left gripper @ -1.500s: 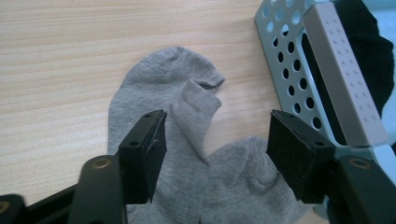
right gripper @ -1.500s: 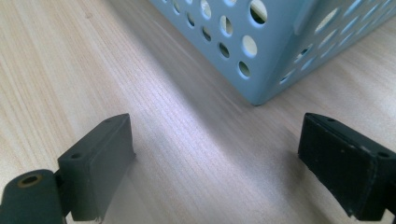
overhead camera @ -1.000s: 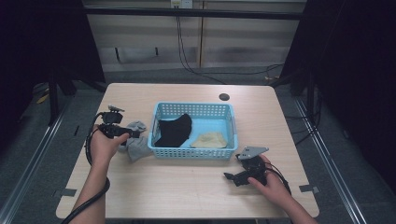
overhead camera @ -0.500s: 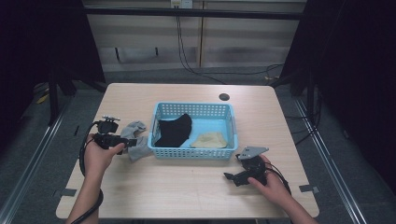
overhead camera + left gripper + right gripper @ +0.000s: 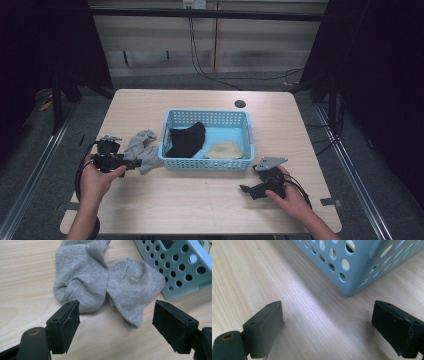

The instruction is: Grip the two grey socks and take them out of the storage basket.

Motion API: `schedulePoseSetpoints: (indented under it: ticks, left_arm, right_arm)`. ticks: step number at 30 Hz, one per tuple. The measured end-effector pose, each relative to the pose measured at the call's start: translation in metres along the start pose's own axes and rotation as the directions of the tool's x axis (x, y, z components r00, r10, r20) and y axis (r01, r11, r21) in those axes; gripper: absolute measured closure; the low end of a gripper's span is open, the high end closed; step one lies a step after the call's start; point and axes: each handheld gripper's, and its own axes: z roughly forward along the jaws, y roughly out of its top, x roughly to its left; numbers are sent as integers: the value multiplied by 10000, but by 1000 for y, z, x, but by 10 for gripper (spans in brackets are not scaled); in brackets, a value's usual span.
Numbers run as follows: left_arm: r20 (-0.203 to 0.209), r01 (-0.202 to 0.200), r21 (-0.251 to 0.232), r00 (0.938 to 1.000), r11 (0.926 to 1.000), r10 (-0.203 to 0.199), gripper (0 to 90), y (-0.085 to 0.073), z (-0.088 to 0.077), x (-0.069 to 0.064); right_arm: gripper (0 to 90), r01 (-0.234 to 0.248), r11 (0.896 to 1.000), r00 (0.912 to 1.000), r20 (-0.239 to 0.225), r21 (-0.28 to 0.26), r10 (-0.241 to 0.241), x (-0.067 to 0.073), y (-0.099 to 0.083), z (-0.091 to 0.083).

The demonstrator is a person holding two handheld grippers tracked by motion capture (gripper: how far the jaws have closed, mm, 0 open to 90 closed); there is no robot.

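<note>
Left tool [image 5: 131, 163] nearer now, beside one grey sock [image 5: 141, 148].

A black cloth [image 5: 187, 140] and a beige cloth [image 5: 224, 149] lie in the blue basket [image 5: 207, 165] on the wooden table [image 5: 200, 200].

Counter [image 5: 200, 200]: pale wood-grain laminate, smooth, slight sheen. Grey sock [image 5: 105, 280]: soft knit cloth, matt, fuzzy, creased. Basket [image 5: 207, 165]: light blue moulded plastic, perforated walls, smooth, semi-gloss. Inside it a black cloth [image 5: 186, 140], matt, and a beige cloth [image 5: 224, 149], matt. Left tongs [image 5: 116, 325] and right tongs [image 5: 332, 330]: black pads, matt, rubbery look.
</note>
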Motion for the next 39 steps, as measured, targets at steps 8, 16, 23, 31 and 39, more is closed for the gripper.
schedulePoseSetpoints:
  ticks: [8, 16, 23, 31, 39]
  left_arm:
    - [141, -276, -69, 9995, 9996, 277, 200, -13, -3, 1]
    - [208, -567, -355, 9981, 9978, 575, 201, -26, -3, 3]
    - [306, -814, -498, 9961, 9954, 830, 200, -38, 1, 2]
    - [324, -1052, -391, 9938, 9937, 1065, 188, -53, 12, 0]
    - [154, -1311, -734, 9911, 9886, 1326, 170, -57, 15, 2]
  right_arm:
    - [99, 3, 10000, 10000, 2, 0, -3, 0, 0, 0]
    - [99, 1, 10000, 10000, 2, 0, -1, 0, 0, 0]
    - [99, 2, 10000, 10000, 0, -2, -2, 0, 0, 0]
    - [99, 3, 10000, 10000, 2, -1, -3, 0, 0, 0]
    - [99, 4, 10000, 10000, 1, -3, -4, 0, 0, 0]
